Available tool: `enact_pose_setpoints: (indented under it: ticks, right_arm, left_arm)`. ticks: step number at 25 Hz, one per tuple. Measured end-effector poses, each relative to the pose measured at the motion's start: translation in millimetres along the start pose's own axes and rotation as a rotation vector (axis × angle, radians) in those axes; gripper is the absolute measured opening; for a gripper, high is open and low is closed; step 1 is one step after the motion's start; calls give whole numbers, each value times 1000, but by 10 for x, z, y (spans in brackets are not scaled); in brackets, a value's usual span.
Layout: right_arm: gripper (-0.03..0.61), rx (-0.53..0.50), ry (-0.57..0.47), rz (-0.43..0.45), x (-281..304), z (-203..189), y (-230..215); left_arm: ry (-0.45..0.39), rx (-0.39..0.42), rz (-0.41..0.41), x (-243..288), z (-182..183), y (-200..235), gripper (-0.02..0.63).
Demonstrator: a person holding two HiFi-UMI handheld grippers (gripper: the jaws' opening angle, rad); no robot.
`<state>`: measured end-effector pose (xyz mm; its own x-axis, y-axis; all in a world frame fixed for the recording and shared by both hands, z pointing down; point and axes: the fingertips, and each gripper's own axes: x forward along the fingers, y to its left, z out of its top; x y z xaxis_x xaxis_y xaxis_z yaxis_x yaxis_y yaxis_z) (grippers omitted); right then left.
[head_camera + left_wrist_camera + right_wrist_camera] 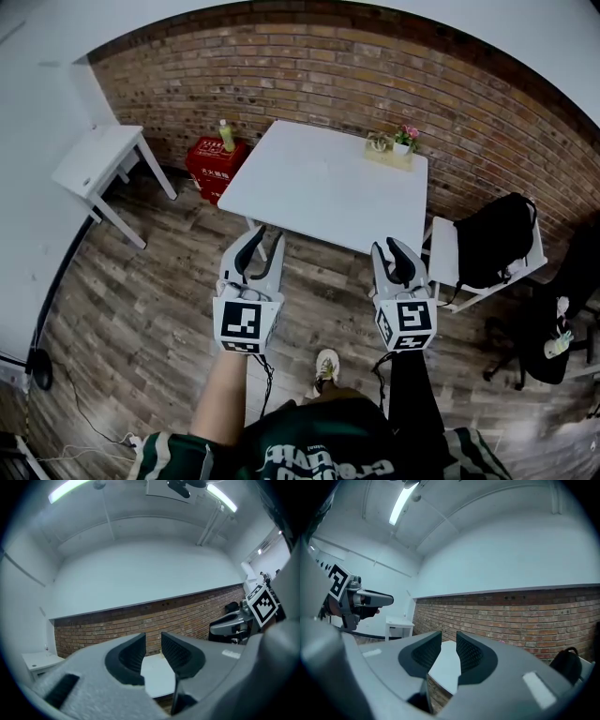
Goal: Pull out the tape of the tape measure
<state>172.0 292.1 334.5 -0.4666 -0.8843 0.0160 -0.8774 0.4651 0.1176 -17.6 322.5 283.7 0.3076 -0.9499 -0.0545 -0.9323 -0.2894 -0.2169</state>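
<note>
No tape measure can be made out for certain. A small round thing (380,142) lies on a wooden tray at the far right of the white table (319,178), too small to identify. My left gripper (266,236) and right gripper (389,246) are held level side by side over the wooden floor, short of the table's near edge. In the left gripper view the left gripper (153,644) is open with a narrow gap and nothing in it. In the right gripper view the right gripper (448,644) is likewise open and holds nothing.
A pink-flowered pot (405,138) stands on the tray. A small white side table (98,159) is at the left. A red box (214,167) with a yellow-green bottle (226,137) stands by the brick wall. At the right are a white chair carrying a black backpack (492,239) and a dark office chair (548,328).
</note>
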Motion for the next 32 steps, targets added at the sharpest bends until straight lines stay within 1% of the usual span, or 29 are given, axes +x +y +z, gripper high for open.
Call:
enact_pose_setpoints:
  ticks: [8, 15, 21, 32]
  right_arm:
    - [117, 17, -21, 59, 924, 14, -455]
    - [120, 33, -21, 110, 1528, -113, -653]
    - [123, 47, -17, 123, 1795, -176, -780]
    - [127, 61, -5, 127, 2066, -249, -932]
  left_arm:
    - [8, 23, 26, 829, -34, 210, 100]
    - [25, 30, 57, 1332, -164, 375, 100]
    - [43, 28, 72, 1580, -262, 455, 100]
    - [52, 9, 62, 1892, -358, 525, 100]
